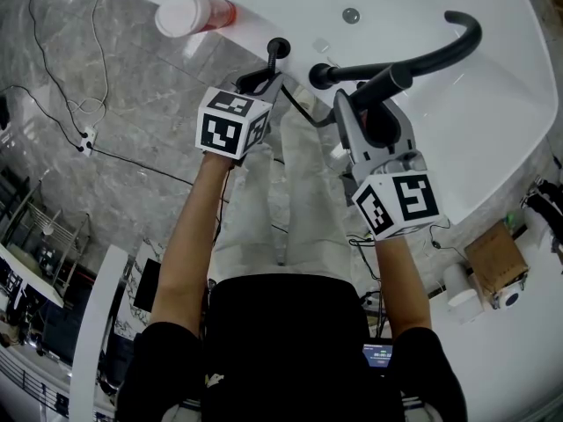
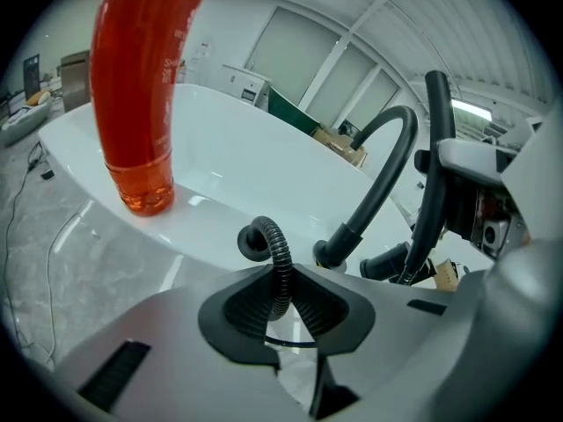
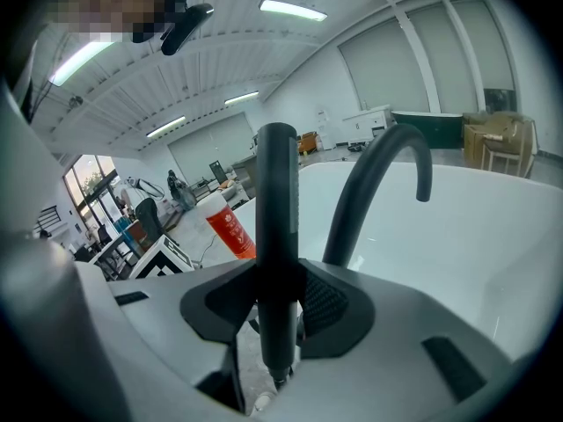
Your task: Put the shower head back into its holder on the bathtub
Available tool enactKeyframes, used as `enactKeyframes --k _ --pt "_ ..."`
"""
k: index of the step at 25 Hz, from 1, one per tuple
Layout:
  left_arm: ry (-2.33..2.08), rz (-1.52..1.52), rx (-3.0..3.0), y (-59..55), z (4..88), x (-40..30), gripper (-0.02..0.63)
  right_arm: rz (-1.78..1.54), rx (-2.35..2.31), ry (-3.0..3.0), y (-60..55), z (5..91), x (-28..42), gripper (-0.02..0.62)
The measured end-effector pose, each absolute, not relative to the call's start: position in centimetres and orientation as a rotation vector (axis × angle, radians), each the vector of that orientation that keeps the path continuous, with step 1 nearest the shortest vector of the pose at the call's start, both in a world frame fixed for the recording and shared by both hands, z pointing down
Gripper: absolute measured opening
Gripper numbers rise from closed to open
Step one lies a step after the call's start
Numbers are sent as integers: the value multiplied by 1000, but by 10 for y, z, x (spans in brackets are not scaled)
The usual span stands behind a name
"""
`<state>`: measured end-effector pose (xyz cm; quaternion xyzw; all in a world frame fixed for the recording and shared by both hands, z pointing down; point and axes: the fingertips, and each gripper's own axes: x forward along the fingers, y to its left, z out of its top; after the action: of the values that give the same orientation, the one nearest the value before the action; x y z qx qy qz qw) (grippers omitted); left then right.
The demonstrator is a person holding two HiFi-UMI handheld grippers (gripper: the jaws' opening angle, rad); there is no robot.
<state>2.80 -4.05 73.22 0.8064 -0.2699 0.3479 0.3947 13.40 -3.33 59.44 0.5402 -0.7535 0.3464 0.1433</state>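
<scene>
Shower head [image 3: 277, 236] is clamped in the closed jaws of the right gripper [image 3: 280, 301], its long axis crossing them. Its ribbed hose [image 2: 281, 266] is pinched in the left gripper [image 2: 283, 304]. Farther left on the bathtub [image 1: 493, 148] rim, the black ring [image 2: 251, 241], judged the holder, is nearer the left gripper.

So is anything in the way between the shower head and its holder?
Yes. The faucet base stands on the tub rim between the shower head, held in the right gripper, and the hose ring, probably its holder. The left gripper, jaws shut on the hose, crowds that ring.
</scene>
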Motion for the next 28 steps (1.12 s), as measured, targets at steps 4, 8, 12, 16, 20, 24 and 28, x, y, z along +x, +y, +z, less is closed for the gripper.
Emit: enactKeyframes --k 4,8,12,16,20,24,28 --pt "-736 880 2063 -51 723 19 71 1005 1552 -2173 -33 595 133 143" --pt "-780 888 2105 -58 716 13 71 1007 1550 -2177 -34 596 129 143" --pt "-856 836 2143 -67 701 8 66 1003 1539 -2185 -34 595 127 143" --pt "-902 842 2196 -76 691 7 66 1003 1539 -2184 -35 594 127 143" --pt "-949 814 2215 -81 681 7 66 1004 1533 -2186 -34 594 124 143" --pt "-972 821 2257 -85 673 5 64 1007 1530 -2184 -34 597 123 143" --pt "-918 890 2294 -86 676 7 63 1003 1529 -2189 -35 597 122 143"
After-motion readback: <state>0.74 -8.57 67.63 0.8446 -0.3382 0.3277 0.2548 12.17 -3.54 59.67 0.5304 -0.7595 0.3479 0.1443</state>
